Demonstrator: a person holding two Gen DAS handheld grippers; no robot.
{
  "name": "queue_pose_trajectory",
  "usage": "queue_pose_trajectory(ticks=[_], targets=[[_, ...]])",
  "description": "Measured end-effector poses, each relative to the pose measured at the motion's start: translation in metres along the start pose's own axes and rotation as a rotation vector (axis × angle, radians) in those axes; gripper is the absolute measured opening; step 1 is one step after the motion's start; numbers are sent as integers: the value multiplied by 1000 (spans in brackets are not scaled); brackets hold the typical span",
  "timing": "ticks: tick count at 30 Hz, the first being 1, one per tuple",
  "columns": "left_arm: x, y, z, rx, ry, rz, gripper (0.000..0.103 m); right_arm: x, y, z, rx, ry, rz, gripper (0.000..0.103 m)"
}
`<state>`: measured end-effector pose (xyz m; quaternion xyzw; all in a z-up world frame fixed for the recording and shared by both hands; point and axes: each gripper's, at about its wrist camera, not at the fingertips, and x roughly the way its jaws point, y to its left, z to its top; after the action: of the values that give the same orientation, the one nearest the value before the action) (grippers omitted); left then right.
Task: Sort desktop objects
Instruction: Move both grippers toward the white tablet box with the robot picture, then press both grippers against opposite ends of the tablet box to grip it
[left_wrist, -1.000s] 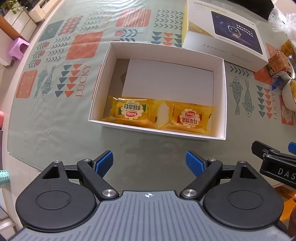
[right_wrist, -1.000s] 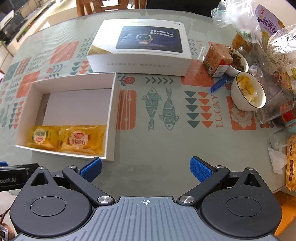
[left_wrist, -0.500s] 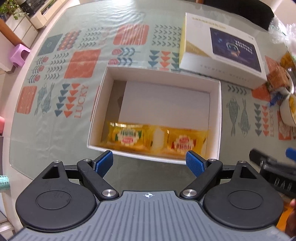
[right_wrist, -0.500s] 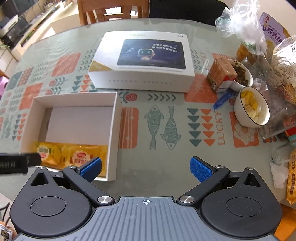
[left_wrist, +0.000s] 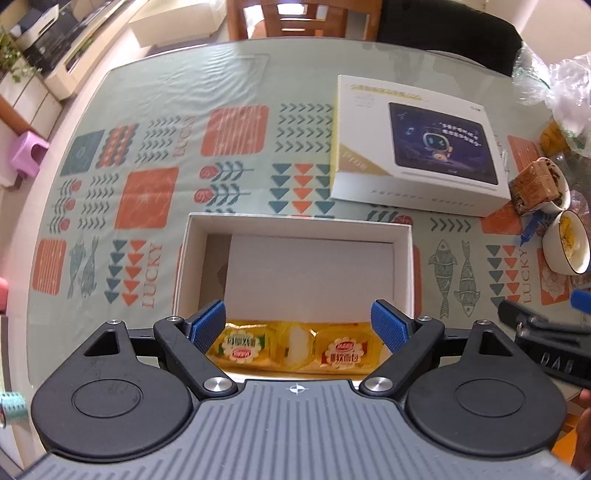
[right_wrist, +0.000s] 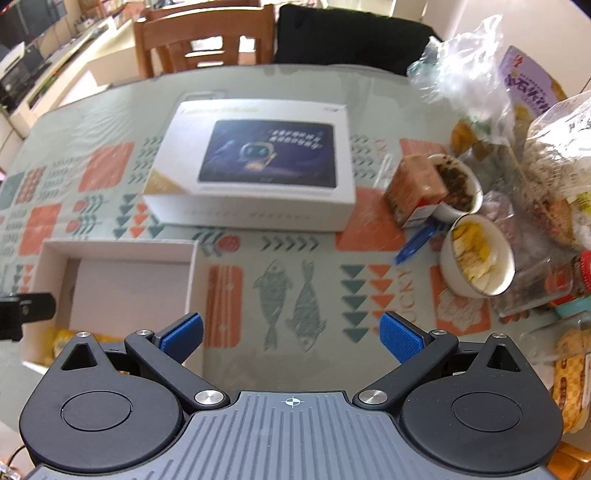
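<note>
An open white cardboard box sits on the patterned tablecloth, with two yellow bread packets lying side by side along its near wall. My left gripper is open and empty, held above the near edge of the box over the packets. My right gripper is open and empty over the fish pattern, to the right of the box. A white tablet box lies closed beyond the open box, also in the right wrist view.
At the right edge stand two bowls of food, a brown carton, a blue clip, plastic bags of snacks and a jar. Wooden chairs stand behind the table.
Both grippers have risen and tilted up, so the box and packets slid down in view. The left gripper now hangs over the packets. Both stayed open.
</note>
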<state>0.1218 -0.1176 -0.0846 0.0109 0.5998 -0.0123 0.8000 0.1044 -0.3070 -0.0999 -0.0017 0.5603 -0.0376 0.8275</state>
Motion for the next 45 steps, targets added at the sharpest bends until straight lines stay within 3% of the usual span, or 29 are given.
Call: queue_pose_trajectory(ticks=[13, 27, 35, 45], targets=[[5, -7, 28, 35, -12, -22, 103, 12, -17, 26, 56, 7, -21, 103], [32, -9, 68, 50, 13, -30, 103, 53, -38, 62, 124, -1, 90, 103], [62, -14, 95, 38, 48, -33, 103, 79, -47, 84, 80, -24, 51, 103], [103, -24, 135, 56, 73, -29, 103, 113, -57, 119, 102, -5, 87, 103]])
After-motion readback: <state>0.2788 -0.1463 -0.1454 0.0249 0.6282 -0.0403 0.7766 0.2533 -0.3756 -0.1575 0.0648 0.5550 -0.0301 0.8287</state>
